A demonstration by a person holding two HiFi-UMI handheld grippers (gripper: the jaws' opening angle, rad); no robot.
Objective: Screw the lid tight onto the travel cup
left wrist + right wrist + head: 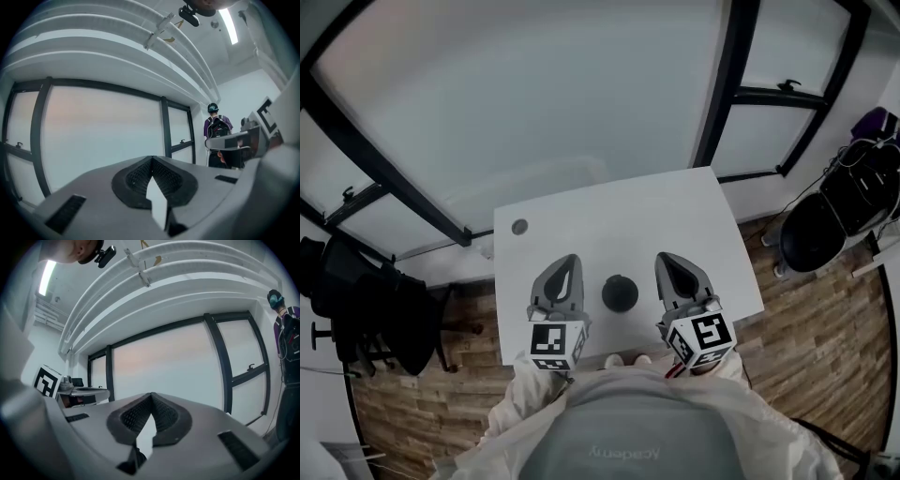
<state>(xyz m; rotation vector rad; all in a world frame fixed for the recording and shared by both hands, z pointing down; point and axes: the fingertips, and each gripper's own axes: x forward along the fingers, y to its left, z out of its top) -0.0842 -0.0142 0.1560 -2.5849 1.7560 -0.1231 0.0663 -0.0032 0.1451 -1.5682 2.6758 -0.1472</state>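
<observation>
Nearest the head camera, the person's pale sleeves (521, 398) reach forward, each hand bearing a gripper just short of the travel cup (620, 293); the marker cubes (556, 345) sit at the near ends, one on each side of the cup and nearer the body than it; the left gripper (570, 264) lies just left of the cup and the right gripper (666, 264) just right of it, both apart from it and pointing away from the body, roughly side by side.

In the left gripper view the left gripper (152, 160) is clenched, its ribbed pads meeting at the tip with nothing gripped; in the right gripper view the right gripper (151, 396) is likewise clenched on nothing; both look out level at the window (93, 136).

The cup stands between the two grippers on the white table (609, 211), near its front edge; it shows as a dark round top facing up at the head camera, so its long axis is upright; that top covers the inside, so its contents cannot be seen, and how tight the lid sits cannot be told.

Beyond the cup and to its left, a small round grommet (519, 226) lies in the tabletop; wood floor (811, 342) shows to the cup's right; farther off, past the right gripper, a second person (214, 125) stands by the wall.
</observation>
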